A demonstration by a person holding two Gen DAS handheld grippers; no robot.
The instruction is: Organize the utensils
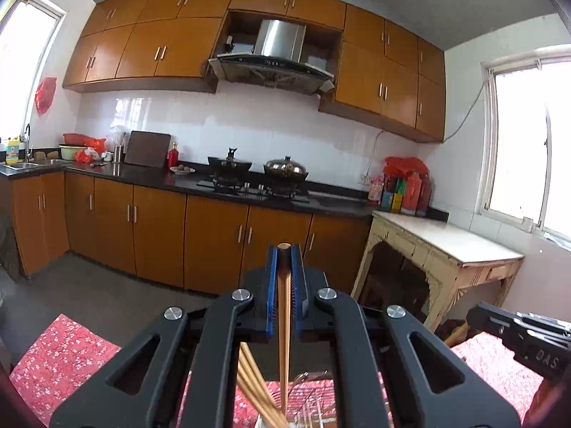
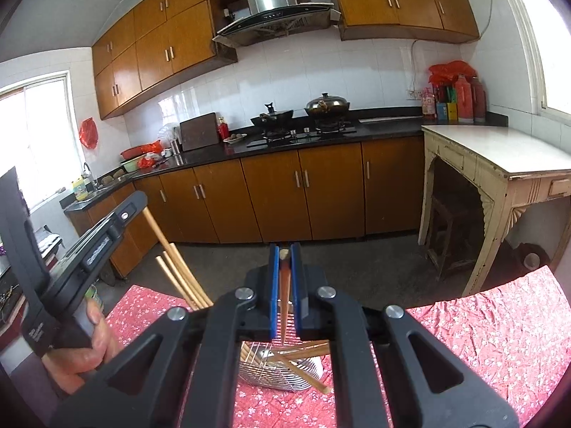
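My left gripper (image 1: 284, 249) is shut on a wooden chopstick (image 1: 284, 306) that runs upright between its blue pads. Below it, several more chopsticks (image 1: 249, 374) stand bunched in a holder at the bottom edge of the left wrist view. My right gripper (image 2: 284, 249) is shut on another chopstick (image 2: 283, 296), held over a wire basket (image 2: 285, 378) in which loose chopsticks (image 2: 307, 349) lie crossed. In the right wrist view the left gripper (image 2: 134, 207) shows at the left, in a person's hand (image 2: 92, 349), beside the standing bunch (image 2: 178, 278).
Both work over a table under a red flowered cloth (image 2: 481, 339). Across the floor runs a dark kitchen counter (image 2: 385, 125) with a stove and two pans. A cream side table (image 2: 499, 153) stands at the right. The right gripper (image 1: 474, 317) shows at the left wrist view's right edge.
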